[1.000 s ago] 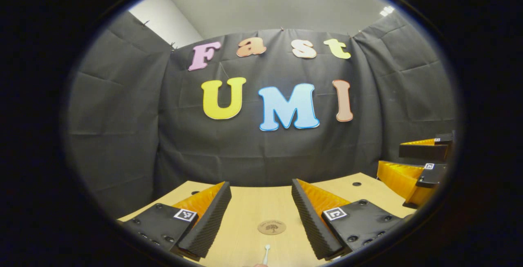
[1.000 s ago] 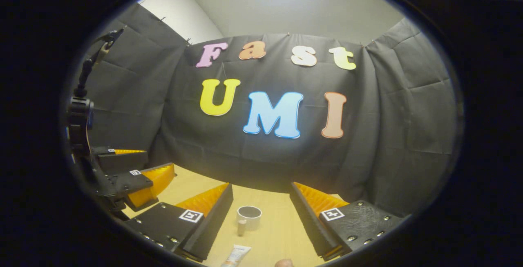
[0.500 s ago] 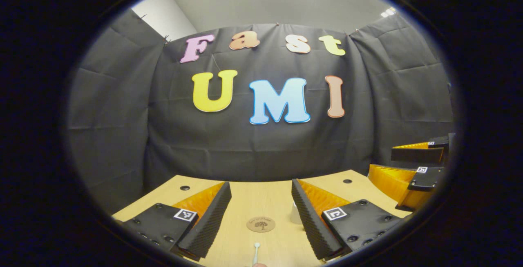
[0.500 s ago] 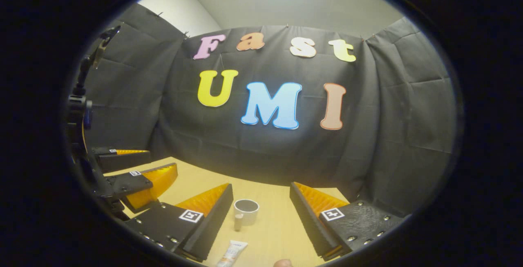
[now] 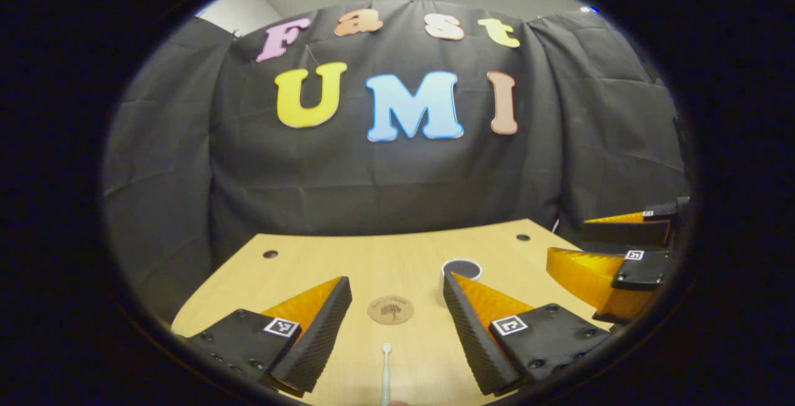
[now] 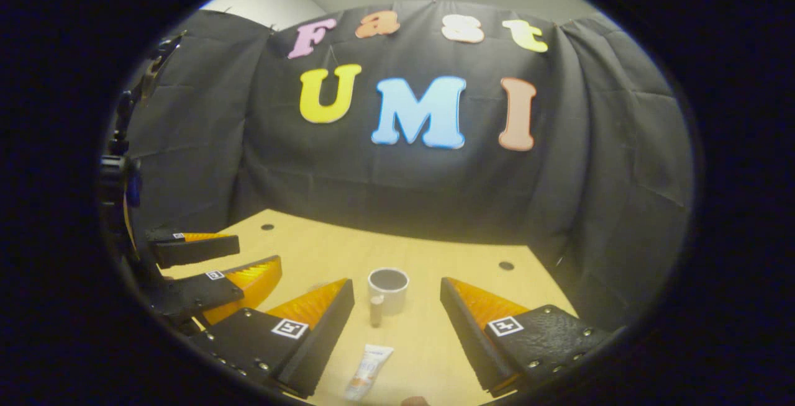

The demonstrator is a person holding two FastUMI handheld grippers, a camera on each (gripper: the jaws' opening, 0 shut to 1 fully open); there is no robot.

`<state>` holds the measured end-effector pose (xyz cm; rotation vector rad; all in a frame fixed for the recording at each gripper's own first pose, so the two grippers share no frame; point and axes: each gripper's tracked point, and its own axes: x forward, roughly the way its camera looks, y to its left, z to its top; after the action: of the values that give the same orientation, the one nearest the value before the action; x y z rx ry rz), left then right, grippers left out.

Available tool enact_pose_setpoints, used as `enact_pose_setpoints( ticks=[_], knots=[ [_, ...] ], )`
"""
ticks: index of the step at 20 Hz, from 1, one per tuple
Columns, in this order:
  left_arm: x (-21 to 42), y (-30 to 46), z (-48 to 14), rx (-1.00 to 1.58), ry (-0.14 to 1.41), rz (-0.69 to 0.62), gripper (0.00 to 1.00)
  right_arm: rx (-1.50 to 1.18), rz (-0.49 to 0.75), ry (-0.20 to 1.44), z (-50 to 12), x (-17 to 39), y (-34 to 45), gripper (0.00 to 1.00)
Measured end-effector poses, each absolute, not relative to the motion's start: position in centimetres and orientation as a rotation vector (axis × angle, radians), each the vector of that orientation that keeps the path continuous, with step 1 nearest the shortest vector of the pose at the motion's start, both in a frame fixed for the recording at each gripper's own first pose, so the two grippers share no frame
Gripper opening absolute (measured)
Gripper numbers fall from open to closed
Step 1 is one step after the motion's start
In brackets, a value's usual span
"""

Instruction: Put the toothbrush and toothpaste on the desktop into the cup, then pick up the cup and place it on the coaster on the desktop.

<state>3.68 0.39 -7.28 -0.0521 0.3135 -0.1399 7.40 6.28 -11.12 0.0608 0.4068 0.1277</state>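
The desktop (image 5: pixel 298 269) is a pale wood surface running back to the black cloth wall, with all 4 task items lying on it and nothing yet in the cup.

The left gripper (image 5: pixel 396 325) hangs above the near edge with its 2 fingers spread wide and nothing between them. The right gripper (image 6: pixel 396 325) is likewise wide open and empty; it sits to the right of the left one, and each shows at the edge of the other's view.

The cup (image 6: pixel 388 290) stands upright at mid-table, empty, its handle turned toward the near side. In the left gripper view it sits far and to the right, half hidden behind that gripper's right finger.

The coaster (image 5: pixel 390 310), a round brown disc, lies to the left of the cup and well apart from it.

The toothpaste (image 6: pixel 369 372) lies flat, straight ahead of the right gripper and nearer than the cup, its long axis running near to far with a slight lean right.

The toothbrush (image 5: pixel 386 374) lies directly between the left gripper's fingers, nearer than the coaster, head toward the far side, long axis near to far. So each gripper is closest to its own item, and I judge either grasp needs the fingers to straddle the item across its width.
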Motion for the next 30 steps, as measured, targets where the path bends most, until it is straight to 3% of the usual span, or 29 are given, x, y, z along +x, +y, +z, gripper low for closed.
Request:
enact_pose_setpoints(
  ticks=[4, 11, 19, 30],
  knots=[
    [1.9, 0.2, -10.8, -0.034, 0.502, -0.157, 0.96, 0.156, 0.160, 0.690, -17.7, 6.8, 8.2, 0.89],
    [-1.7, 1.0, -15.2, -0.025, 0.823, -0.172, 0.98, 0.205, 0.208, 0.957, -23.9, 5.8, 10.1, 0.91],
    [-5.7, 0.7, -17.6, -0.056, 1.115, -0.221, 0.99, 0.253, 0.235, 1.172, -28.7, 4.5, 11.5, 0.91],
    [-8.9, 1.8, -18.7, -0.040, 1.365, -0.208, 0.99, 0.295, 0.166, 1.369, -31.5, 3.6, 12.0, 0.92]
  ],
)
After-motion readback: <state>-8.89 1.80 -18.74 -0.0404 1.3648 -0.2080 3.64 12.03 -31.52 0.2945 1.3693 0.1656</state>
